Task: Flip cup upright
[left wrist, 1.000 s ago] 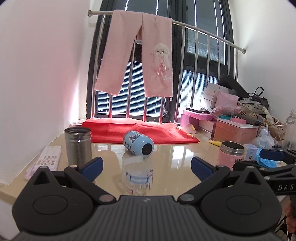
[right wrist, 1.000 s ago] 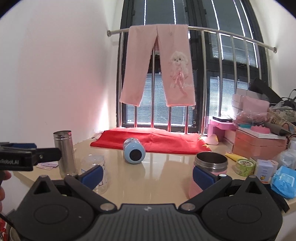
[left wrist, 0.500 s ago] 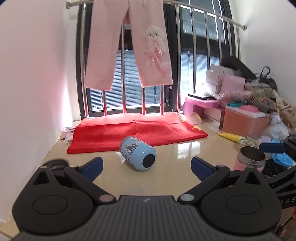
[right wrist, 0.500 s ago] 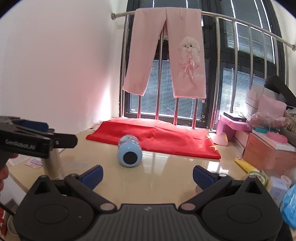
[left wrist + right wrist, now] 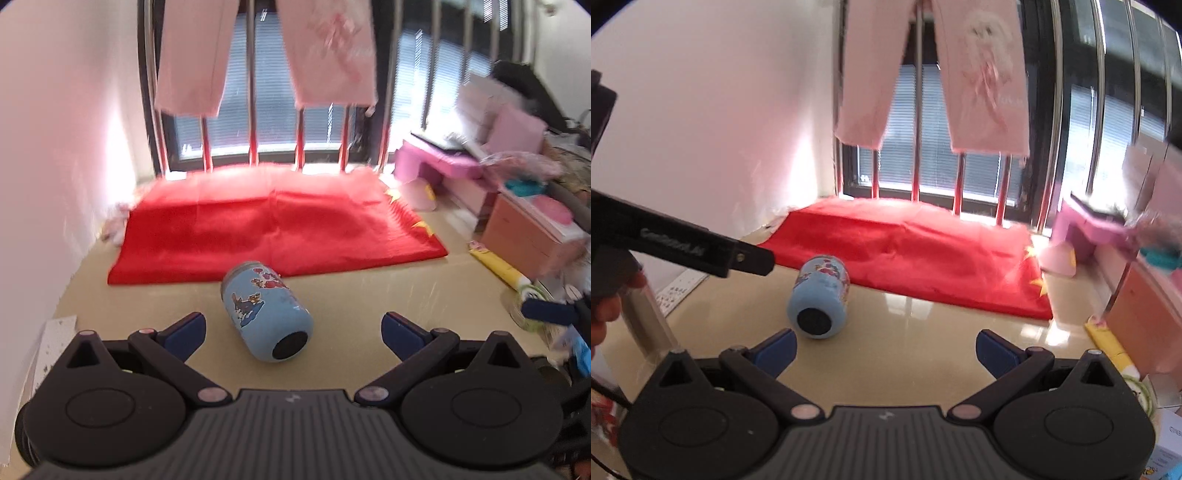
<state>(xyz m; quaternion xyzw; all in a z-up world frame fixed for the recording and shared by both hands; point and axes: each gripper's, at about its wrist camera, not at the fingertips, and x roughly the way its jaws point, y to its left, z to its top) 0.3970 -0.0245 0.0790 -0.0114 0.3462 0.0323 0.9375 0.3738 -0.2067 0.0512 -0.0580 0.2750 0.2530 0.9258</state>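
A light-blue cartoon-printed cup point(image 5: 266, 312) lies on its side on the beige tabletop, its dark round end facing me. My left gripper point(image 5: 293, 332) is open and empty, and the cup lies between its blue fingertips, just ahead of them. In the right wrist view the cup point(image 5: 820, 297) lies ahead and to the left of my right gripper point(image 5: 886, 350), which is open and empty. The left gripper's black body point(image 5: 683, 247) shows at the left of that view, above the cup.
A red cloth point(image 5: 273, 229) covers the table's far side by the railed window, with pink trousers point(image 5: 266, 51) hanging above. Pink boxes and clutter point(image 5: 528, 206) crowd the right edge. A yellow tube point(image 5: 498, 267) lies near them. A steel tumbler point(image 5: 646, 332) stands at left.
Both grippers have moved forward toward the cup, which now looks larger and nearer. The left gripper has tilted down, so the cup now lies between its fingertips. The cup has not moved.
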